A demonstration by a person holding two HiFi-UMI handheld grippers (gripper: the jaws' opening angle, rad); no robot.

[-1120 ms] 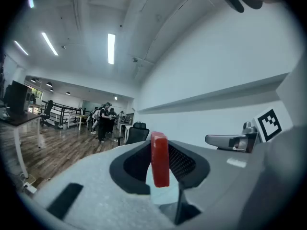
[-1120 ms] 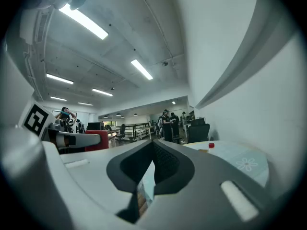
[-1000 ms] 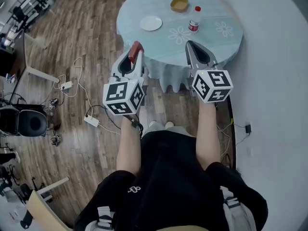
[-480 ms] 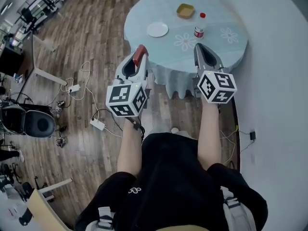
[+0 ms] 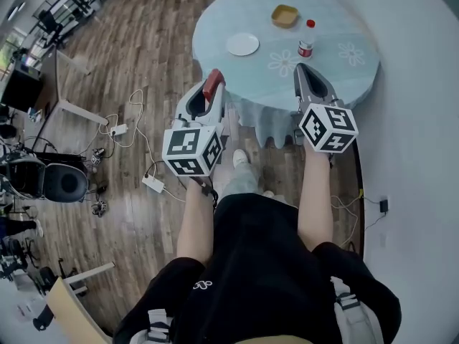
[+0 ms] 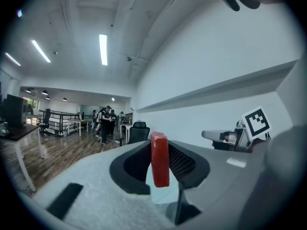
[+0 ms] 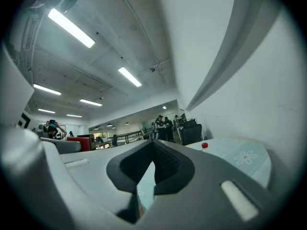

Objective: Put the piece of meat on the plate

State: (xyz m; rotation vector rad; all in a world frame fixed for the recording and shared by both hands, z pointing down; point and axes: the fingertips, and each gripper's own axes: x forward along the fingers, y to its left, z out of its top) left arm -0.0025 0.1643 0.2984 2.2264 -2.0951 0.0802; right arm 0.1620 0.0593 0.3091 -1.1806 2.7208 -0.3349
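Clamping left claw (image 5: 212, 90): pads pinched on the red piece of meat (image 6: 159, 159), which stands on edge between them
Right claw (image 7: 152, 150): tips together, nothing between them
Arms: both stretched forward side by side, claws level
Plate (image 5: 242, 44): white, on the round worktop (image 5: 344, 74) ahead, well apart from both claws

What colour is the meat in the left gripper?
The slab-shaped piece of meat is red, clearest in the left gripper view.
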